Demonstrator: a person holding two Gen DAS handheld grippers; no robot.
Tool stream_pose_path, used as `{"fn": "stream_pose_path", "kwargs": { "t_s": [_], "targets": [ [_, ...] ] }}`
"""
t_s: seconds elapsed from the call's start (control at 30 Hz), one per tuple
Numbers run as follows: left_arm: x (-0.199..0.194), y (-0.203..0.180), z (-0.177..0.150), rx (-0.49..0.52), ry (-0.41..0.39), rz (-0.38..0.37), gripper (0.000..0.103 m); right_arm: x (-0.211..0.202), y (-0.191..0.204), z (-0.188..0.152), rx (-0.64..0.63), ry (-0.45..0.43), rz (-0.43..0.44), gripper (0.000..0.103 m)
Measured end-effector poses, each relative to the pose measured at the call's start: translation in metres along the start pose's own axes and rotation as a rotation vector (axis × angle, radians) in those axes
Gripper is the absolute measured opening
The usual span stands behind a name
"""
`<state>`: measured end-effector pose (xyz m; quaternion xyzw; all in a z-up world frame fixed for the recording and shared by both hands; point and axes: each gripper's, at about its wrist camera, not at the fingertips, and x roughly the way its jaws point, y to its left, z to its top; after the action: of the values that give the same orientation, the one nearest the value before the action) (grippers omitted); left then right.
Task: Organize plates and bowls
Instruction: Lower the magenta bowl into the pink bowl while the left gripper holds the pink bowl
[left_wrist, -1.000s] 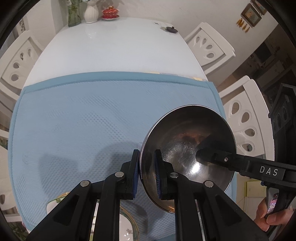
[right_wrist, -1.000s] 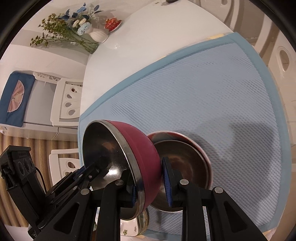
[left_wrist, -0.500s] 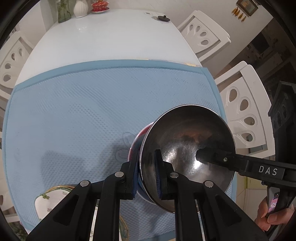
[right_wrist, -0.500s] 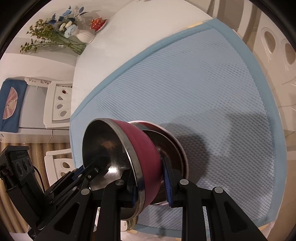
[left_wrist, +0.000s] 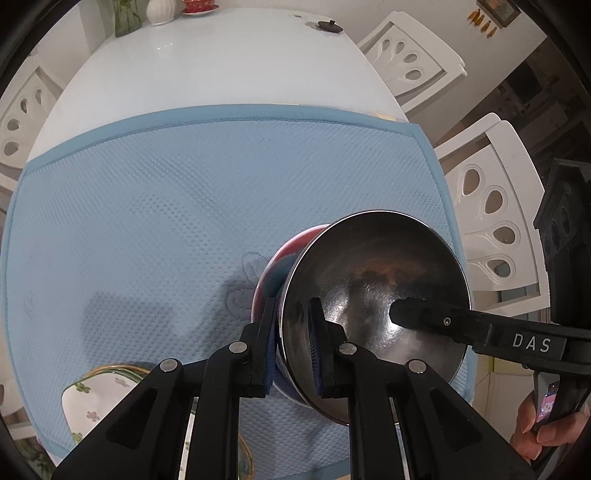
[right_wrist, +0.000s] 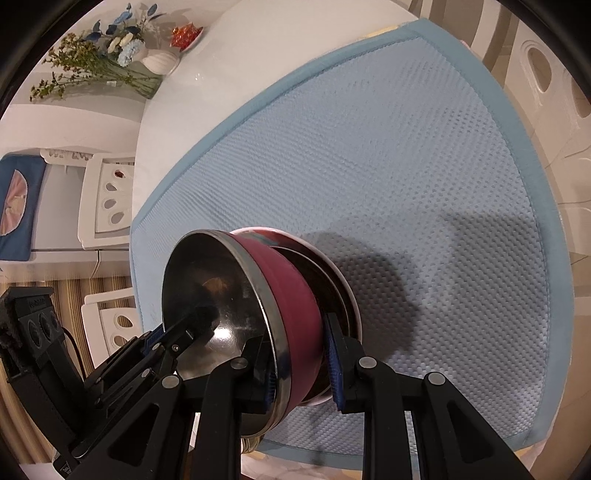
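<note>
A white oval desk (left_wrist: 207, 74) carries a light blue textured mat (left_wrist: 155, 229) with a darker blue border, which covers its near half. At the far end of the desk stand a glass vase of green stems and blue and white flowers (right_wrist: 99, 62), a white ribbed vase (left_wrist: 159, 11) beside it, a small red lidded dish on a saucer (right_wrist: 186, 34), and, well apart from these, a small black lid (left_wrist: 330, 26). White chairs with teardrop cut-outs in their backs (left_wrist: 491, 221) surround the desk, and a blue cushion (right_wrist: 18, 206) lies on a white seat in the right wrist view.
</note>
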<state>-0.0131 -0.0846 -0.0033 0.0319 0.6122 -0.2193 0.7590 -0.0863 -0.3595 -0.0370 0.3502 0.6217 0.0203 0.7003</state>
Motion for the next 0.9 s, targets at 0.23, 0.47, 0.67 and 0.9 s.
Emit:
{"fn": "stream_pose_path", "kwargs": {
  "t_s": [0.23, 0.47, 0.67, 0.9],
  "targets": [
    [0.003, 0.001, -0.002, 0.007, 0.007, -0.003, 0.012, 0.007, 0.006, -0.001, -0.015, 0.010, -0.029, 0.022],
    [0.001, 0.001, -0.005, 0.014, 0.009, -0.006, 0.012, 0.016, 0.011, -0.003, -0.026, 0.049, -0.049, 0.033],
    [-0.007, 0.003, -0.005, 0.010, -0.005, -0.013, 0.013, 0.013, 0.015, -0.005, -0.050, 0.045, -0.073, 0.048],
    [-0.018, 0.011, -0.003, -0.012, -0.020, -0.017, 0.014, 0.005, 0.015, -0.007, -0.061, 0.036, -0.075, 0.049]
  ]
}}
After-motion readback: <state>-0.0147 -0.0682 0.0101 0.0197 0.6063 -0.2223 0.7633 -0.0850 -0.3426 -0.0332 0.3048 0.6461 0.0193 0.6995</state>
